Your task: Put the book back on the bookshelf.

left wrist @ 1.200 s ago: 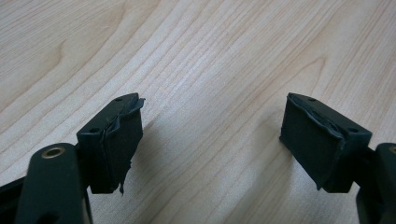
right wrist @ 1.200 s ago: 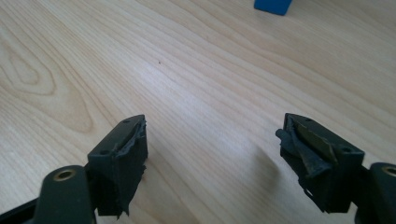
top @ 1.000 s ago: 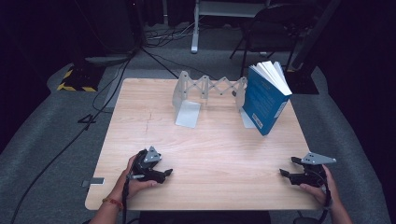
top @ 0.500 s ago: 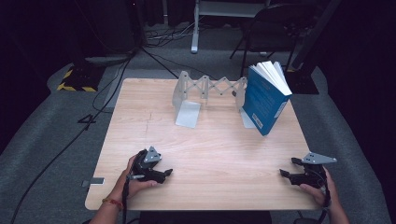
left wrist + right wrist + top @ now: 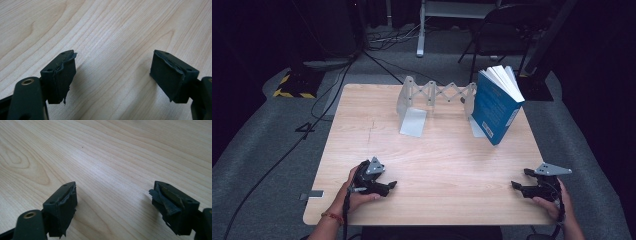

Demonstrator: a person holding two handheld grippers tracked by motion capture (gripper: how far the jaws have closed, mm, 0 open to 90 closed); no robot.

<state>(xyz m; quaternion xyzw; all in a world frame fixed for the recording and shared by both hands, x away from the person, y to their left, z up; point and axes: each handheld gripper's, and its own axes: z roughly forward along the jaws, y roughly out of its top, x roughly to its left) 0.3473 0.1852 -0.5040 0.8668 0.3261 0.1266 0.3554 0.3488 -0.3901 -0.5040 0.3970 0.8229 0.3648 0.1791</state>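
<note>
Resting on the near edge of the surface (image 5: 432, 150), the left gripper (image 5: 387, 187) and right gripper (image 5: 518, 186) are held with jaws apart and empty. Well beyond them, at the far right, the blue book (image 5: 495, 106) is stood upright, leaning on the accordion bookend (image 5: 434, 97) — judged stiff at the spine but floppy at its fanned pages, fairly heavy; best clamped across the closed covers near the spine.

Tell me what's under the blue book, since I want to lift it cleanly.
The blue book stands tilted on the table, over the right end plate of the expanding rack. A pale strip of that plate shows; how the book bears on it is hidden.
</note>
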